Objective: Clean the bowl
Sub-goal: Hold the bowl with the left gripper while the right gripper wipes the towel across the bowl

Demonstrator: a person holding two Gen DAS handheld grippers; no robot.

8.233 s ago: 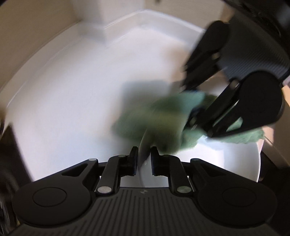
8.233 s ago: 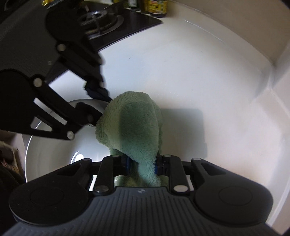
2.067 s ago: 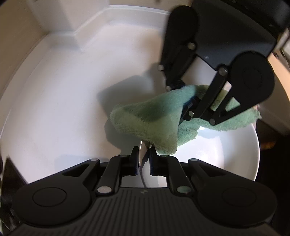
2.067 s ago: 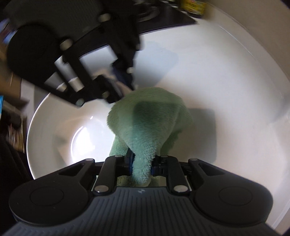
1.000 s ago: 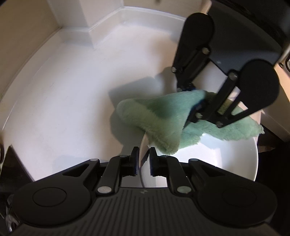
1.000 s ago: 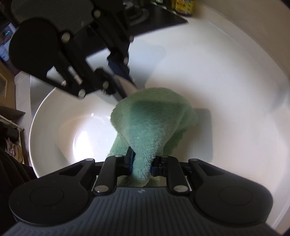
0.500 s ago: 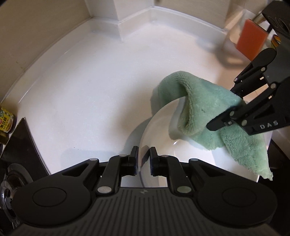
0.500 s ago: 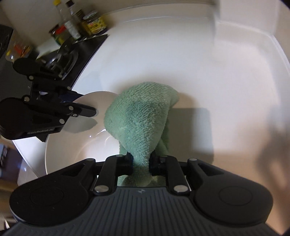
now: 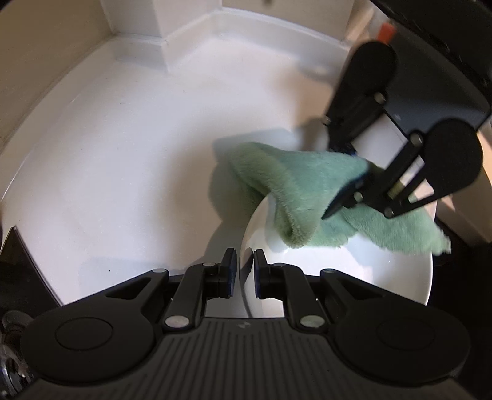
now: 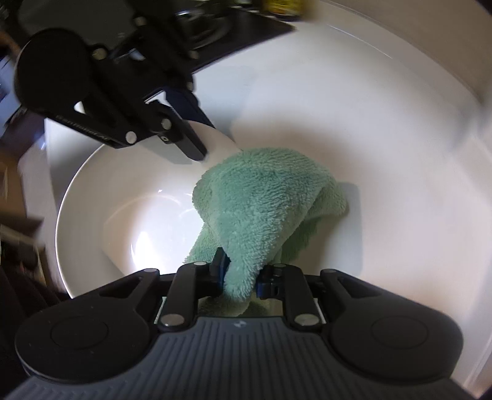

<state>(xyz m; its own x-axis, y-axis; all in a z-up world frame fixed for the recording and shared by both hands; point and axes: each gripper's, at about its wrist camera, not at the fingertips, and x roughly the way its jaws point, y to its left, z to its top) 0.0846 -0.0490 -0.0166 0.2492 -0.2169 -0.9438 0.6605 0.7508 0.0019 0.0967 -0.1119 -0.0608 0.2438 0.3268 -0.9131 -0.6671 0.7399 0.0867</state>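
A white bowl (image 9: pixel 353 277) rests on the white counter, and my left gripper (image 9: pixel 244 266) is shut on its near rim. Over the far rim lies a green fluffy cloth (image 9: pixel 307 187), draped half into the bowl and half outside it. My right gripper (image 9: pixel 341 181) comes in from the upper right and is shut on that cloth. In the right wrist view the cloth (image 10: pixel 264 197) bulges forward out of my right gripper (image 10: pixel 241 272) over the bowl (image 10: pixel 123 197), and my left gripper (image 10: pixel 212 138) pinches the bowl's far rim.
The white counter (image 9: pixel 123 154) runs to a raised back edge and a wall corner (image 9: pixel 160 34). A black stovetop (image 10: pixel 221 30) with a burner lies beyond the bowl, and a jar (image 10: pixel 279 4) stands behind it. An orange object (image 9: pixel 386 30) stands at the back right.
The right gripper has swung back over the bowl, dragging the cloth along the rim; half a second ago it was farther to the right. The left gripper keeps its hold on the rim.
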